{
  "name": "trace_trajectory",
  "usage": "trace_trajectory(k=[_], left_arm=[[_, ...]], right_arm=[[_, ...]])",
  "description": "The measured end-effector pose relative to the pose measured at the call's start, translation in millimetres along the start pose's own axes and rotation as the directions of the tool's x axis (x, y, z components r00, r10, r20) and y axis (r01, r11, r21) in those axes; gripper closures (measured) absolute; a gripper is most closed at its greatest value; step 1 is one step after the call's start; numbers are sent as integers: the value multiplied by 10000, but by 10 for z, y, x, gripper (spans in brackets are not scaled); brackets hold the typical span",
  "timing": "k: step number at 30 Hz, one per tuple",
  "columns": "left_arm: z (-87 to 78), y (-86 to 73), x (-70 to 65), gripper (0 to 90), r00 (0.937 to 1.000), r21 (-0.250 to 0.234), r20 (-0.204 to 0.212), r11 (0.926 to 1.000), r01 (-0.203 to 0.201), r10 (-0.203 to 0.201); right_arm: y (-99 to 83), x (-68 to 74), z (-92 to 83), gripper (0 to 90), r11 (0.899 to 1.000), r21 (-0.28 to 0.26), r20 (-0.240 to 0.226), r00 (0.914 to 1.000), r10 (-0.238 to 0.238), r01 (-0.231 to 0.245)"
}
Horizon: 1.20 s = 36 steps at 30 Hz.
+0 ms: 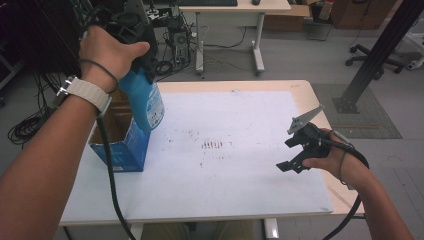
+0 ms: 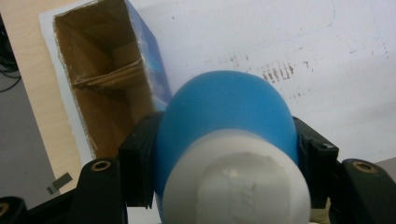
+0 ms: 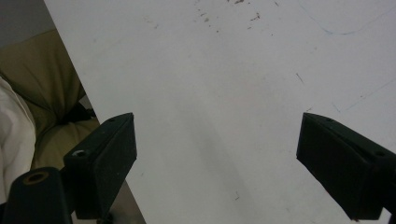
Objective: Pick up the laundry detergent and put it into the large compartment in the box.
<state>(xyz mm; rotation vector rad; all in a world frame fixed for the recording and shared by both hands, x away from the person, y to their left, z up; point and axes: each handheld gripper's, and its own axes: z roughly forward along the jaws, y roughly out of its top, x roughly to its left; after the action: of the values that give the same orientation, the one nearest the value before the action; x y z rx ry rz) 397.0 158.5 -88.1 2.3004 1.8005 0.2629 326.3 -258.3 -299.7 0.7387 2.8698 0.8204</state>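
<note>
Blue bottle (image 1: 145,101) being gripped by the left gripper (image 1: 134,37) above an open cardboard box (image 1: 120,142).

Black jaws of the left gripper are clamping the bottle on both sides just below its white cap (image 2: 236,184), and the bottle is hanging clear of the box, over the box's right-hand edge as seen from the high view. Brown inner walls of the box are lying open to the left gripper view, beside and beyond the bottle. Well to the right of the box, the right gripper (image 1: 294,152) is resting over the white sheet (image 1: 235,165) that is covering the table (image 1: 305,92), its jaws standing wide apart with nothing between them.
</note>
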Motion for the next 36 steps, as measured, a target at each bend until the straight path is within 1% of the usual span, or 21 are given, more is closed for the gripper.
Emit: trace_trajectory(k=[2,3,6,9,12,16,19,22,25,29,36], left_arm=[[-22,-1,29,373,10000,42,-43,10000,58,-58],[-34,-1,47,373,9998,-13,-48,9998,175,-175],[-67,-6,98,373,9993,-80,-91,9994,351,-352],[-87,-8,134,372,9987,-35,-168,9988,489,-490],[-110,-6,178,373,9971,-38,-254,9974,723,-724],[-139,-6,225,373,9955,-41,-389,9962,868,-869],[-158,-15,269,373,9946,-93,-353,9952,976,-979],[-168,-23,315,373,9930,-108,-341,9936,1125,-1128],[-177,-31,356,372,9910,-129,-451,9920,1254,-1259],[-187,-40,395,373,9892,-90,-595,9910,1335,-1338],[-243,-67,494,373,9845,-233,-566,9860,1650,-1661]], right_arm=[[2,-2,-9,123,10000,-3,17,10000,21,-21],[2,-3,-10,123,10000,2,21,10000,22,-22],[1,-4,-8,123,10000,-27,14,10000,-5,5],[-3,-4,0,123,10000,-3,0,10000,6,-6],[-1,-5,8,123,10000,27,-12,10000,21,-21],[14,4,10,123,10000,32,-26,10000,-44,44],[13,0,8,123,10000,27,-21,10000,-21,21],[9,-3,15,123,10000,64,-12,10000,-8,8],[8,-2,21,123,10000,93,-25,10000,-12,12],[7,-6,16,123,10000,74,-17,10000,0,0],[22,-3,16,123,10000,64,-19,10000,-31,31]])
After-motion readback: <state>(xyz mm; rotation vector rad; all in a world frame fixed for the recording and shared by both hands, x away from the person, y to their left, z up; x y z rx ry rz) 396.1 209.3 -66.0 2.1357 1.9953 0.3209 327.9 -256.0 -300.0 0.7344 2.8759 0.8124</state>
